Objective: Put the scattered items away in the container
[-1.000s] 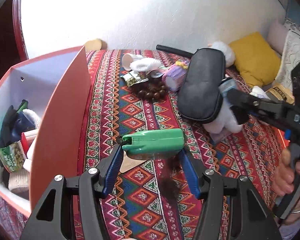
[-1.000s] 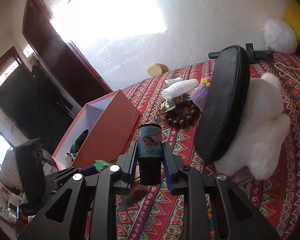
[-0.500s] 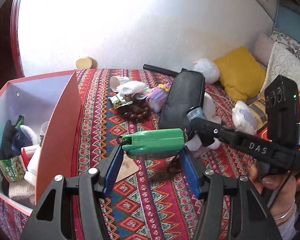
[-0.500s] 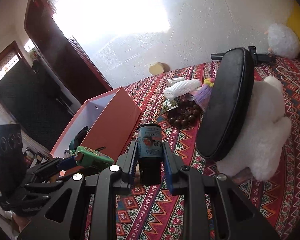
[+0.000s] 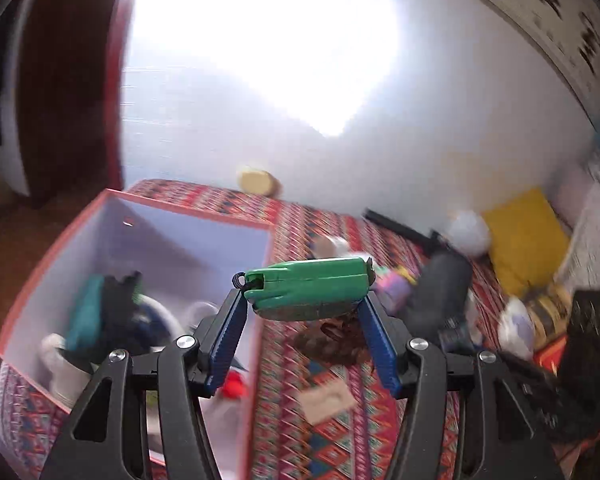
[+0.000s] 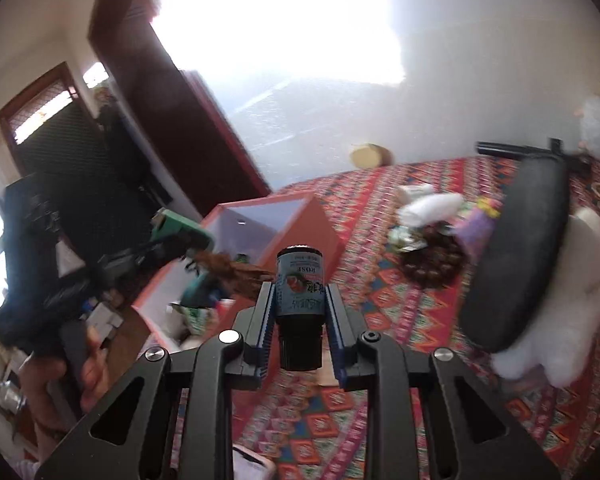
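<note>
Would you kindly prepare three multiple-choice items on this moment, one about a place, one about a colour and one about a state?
1. Where is the green case?
A. Between the left gripper's fingers
B. Lying on the patterned bedspread
C. Under the yellow cushion

2. What colour is the outside of the storage box?
A. Black
B. Orange-red
C. Yellow

3. What is the right gripper doing?
A. Standing open with nothing in it
B. Shut on the small bottle
C. Shut on the white plush toy

Answers:
1 A: the blue pads clamp both its ends.
2 B: its outer wall shows orange-red.
3 B: both pads press the bottle's sides.
</note>
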### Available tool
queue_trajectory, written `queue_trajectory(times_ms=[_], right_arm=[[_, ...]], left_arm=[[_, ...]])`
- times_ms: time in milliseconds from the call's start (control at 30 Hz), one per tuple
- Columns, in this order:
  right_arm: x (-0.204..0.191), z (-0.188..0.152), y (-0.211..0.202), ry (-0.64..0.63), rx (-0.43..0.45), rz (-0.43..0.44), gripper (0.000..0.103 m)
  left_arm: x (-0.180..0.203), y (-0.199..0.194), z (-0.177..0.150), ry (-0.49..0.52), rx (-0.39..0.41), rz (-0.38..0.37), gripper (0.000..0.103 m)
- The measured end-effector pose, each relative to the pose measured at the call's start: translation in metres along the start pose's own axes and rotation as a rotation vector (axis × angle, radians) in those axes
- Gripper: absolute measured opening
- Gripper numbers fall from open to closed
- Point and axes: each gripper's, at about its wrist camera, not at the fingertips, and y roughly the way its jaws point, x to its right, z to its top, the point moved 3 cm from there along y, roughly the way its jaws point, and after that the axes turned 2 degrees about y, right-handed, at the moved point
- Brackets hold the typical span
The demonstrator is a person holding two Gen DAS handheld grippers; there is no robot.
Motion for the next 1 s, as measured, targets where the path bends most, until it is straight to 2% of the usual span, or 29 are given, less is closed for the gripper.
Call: queue_trajectory(times_ms=[100,167,267,367,400,433,467,500,533,600,700,1000], right_arm=[[-0.038,0.008,0.032,-0.079,-0.034,0.017,0.023],[-0.058,0.008,0.054,-0.12,-0.063,0.022,0.023],[-0.085,0.01,0.09,-0.177,-0.102,0.021,0.023],[-0.105,0.012,0.119,-0.225,-0.12,0.006,0.023],[-0.109,0.013,0.126,-0.229,-0.12,-0.004,0.023],[-0.11,0.014,0.131,-0.228,-0.119,-0.016,0.028],[-0.112,0.014,0.136,-0.224,-0.115,-0.032,0.036],[-0.113,0.014,0.139,-0.219,-0.107,-0.047,0.075],[-0.114,0.015,0.137,-0.21,-0.077,-0.07,0.102],[-0.119,0.015,0.131,-0.234,-0.028,-0.095,0.101],[-0.125,0.011,0.122,-0.27,-0.029,-0.105,0.101],[-0.121,0.002,0.053,-0.207,0.019,-0.185,0.101]], left_arm=[[-0.039,-0.008,0.014,-0.018,0.077,0.135,0.056],[-0.055,-0.006,0.013,-0.012,0.093,0.192,0.056],[-0.072,0.008,0.011,-0.016,0.069,0.236,0.056],[-0.087,0.011,0.01,-0.054,0.072,0.235,0.057],[-0.091,0.01,0.011,-0.064,0.08,0.252,0.061],[-0.093,0.007,0.012,-0.058,0.098,0.277,0.067],[-0.094,0.003,0.013,-0.044,0.121,0.323,0.09],[-0.093,-0.003,0.013,-0.026,0.143,0.393,0.103],[-0.096,-0.009,0.013,-0.007,0.16,0.441,0.103],[-0.093,-0.017,0.014,0.048,0.17,0.503,0.103],[-0.085,-0.03,0.011,0.099,0.189,0.525,0.103],[-0.038,-0.065,-0.001,0.154,0.219,0.447,0.103]])
